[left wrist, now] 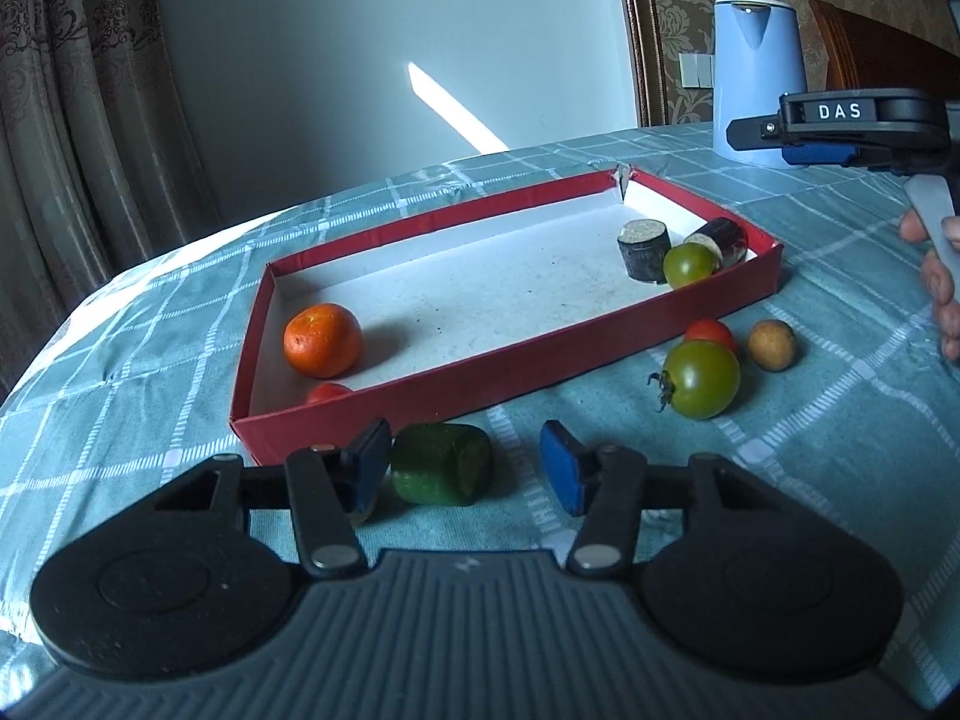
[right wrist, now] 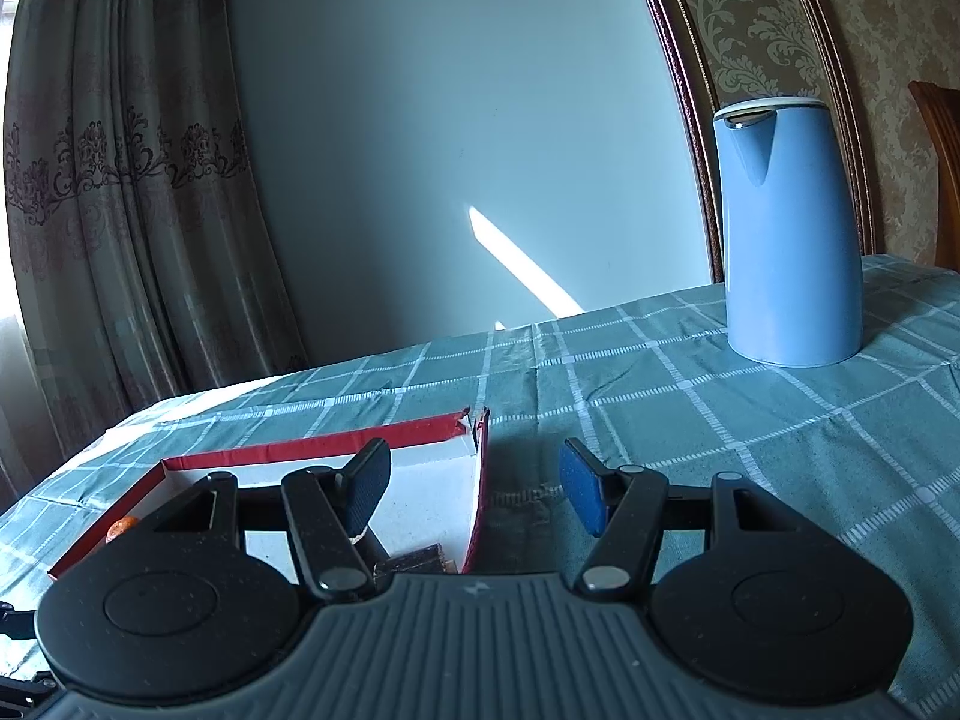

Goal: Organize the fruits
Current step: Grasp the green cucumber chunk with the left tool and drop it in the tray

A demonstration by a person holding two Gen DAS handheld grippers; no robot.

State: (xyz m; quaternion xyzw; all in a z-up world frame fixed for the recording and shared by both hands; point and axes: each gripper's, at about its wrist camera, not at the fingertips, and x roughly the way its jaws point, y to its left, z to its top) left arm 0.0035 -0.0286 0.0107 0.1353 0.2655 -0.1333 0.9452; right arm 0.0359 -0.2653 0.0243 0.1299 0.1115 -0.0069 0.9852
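Note:
A green cylinder-shaped chunk [left wrist: 441, 471] lies on the cloth just in front of the red tray [left wrist: 504, 354]. My left gripper [left wrist: 465, 450] straddles it: the left pad is against the chunk, the right pad stands clear of it. Inside the tray are an orange [left wrist: 323, 348], a red tomato [left wrist: 327, 391], two dark cylinder pieces [left wrist: 643, 251] and a small green tomato [left wrist: 690, 264]. Outside it lie a large green tomato [left wrist: 702, 379], a red tomato [left wrist: 710, 333] and a tan round fruit [left wrist: 771, 345]. My right gripper [right wrist: 474, 468] hovers open and empty over the tray's far right corner [right wrist: 474, 420].
A blue kettle [right wrist: 786, 228] stands at the back right of the checked teal tablecloth [right wrist: 720, 432]. A person's hand [left wrist: 939, 282] holds the right gripper [left wrist: 840, 126] at the right edge. Curtains and a pale wall lie beyond the table's far edge.

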